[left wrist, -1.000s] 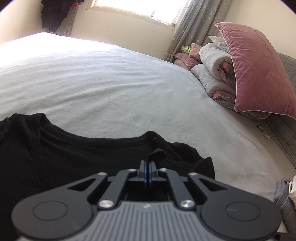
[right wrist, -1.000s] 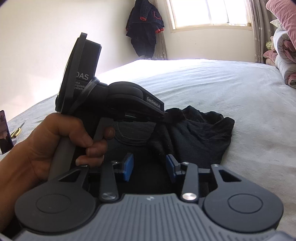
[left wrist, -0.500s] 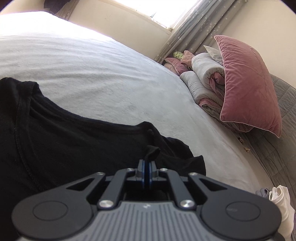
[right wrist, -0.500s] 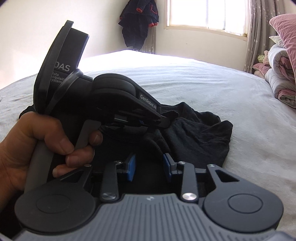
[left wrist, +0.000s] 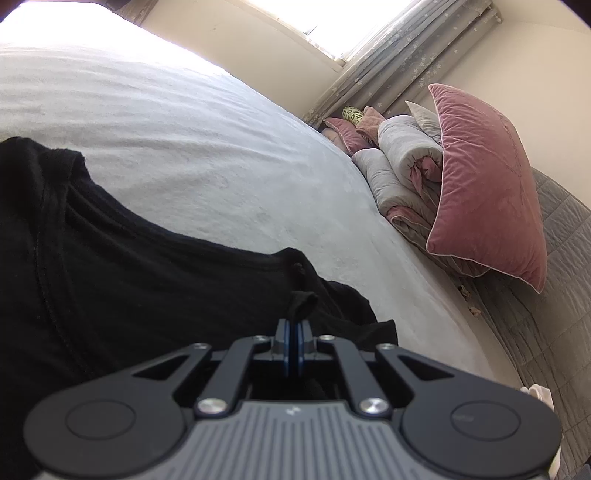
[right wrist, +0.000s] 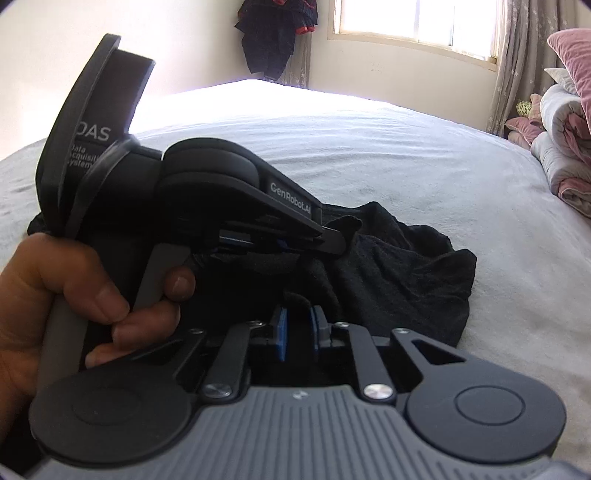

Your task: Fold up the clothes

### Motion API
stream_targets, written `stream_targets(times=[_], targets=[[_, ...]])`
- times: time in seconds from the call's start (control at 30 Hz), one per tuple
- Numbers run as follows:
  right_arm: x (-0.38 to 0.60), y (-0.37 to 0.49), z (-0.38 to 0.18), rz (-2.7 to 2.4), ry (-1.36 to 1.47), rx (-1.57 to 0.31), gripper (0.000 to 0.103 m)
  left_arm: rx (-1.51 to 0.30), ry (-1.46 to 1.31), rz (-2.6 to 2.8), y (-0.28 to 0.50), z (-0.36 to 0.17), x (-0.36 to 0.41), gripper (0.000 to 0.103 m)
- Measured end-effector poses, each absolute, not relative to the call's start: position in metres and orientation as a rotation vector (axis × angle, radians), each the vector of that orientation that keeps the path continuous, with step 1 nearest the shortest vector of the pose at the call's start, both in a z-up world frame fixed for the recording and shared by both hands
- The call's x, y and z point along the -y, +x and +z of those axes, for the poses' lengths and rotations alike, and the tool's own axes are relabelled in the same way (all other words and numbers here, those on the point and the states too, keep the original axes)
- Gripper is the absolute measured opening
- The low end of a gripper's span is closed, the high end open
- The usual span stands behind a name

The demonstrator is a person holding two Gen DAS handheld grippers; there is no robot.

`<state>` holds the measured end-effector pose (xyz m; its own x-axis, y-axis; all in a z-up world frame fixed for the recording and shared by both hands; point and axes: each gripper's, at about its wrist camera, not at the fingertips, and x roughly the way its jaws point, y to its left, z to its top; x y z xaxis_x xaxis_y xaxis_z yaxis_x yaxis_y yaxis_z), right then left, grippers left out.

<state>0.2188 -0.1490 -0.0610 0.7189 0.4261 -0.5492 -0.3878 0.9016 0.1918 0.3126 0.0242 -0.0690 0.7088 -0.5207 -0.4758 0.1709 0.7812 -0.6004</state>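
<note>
A tab of the black knit garment (left wrist: 155, 280), spread on the pale grey bedspread (left wrist: 221, 155), is pinched in the clenched left gripper (left wrist: 294, 332), presumably to carry a fold, while the right gripper (right wrist: 298, 328) is held parted beside it, ungrasping.

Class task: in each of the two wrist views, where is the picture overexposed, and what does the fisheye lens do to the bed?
Left wrist view: the far bed bleaches white at upper left; the black shirt loses detail; the bed's edge bows. Right wrist view: the window glares, the bed's far end whitens, and its surface bulges like a dome.
</note>
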Motion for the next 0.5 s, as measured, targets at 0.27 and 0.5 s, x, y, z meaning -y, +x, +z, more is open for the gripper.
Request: stream_targets(times=[0.27, 0.5], targets=[[0.167, 0.227, -0.062, 0.513, 0.246, -0.627, 0.008, -0.639, -0.525, -0.371, 0.309, -0.062, -0.024, 0.003], [0.148, 0.229, -0.068, 0.554, 0.211, -0.683, 0.019, -0.646, -0.454, -0.297, 0.308, -0.06, -0.024, 0.009]])
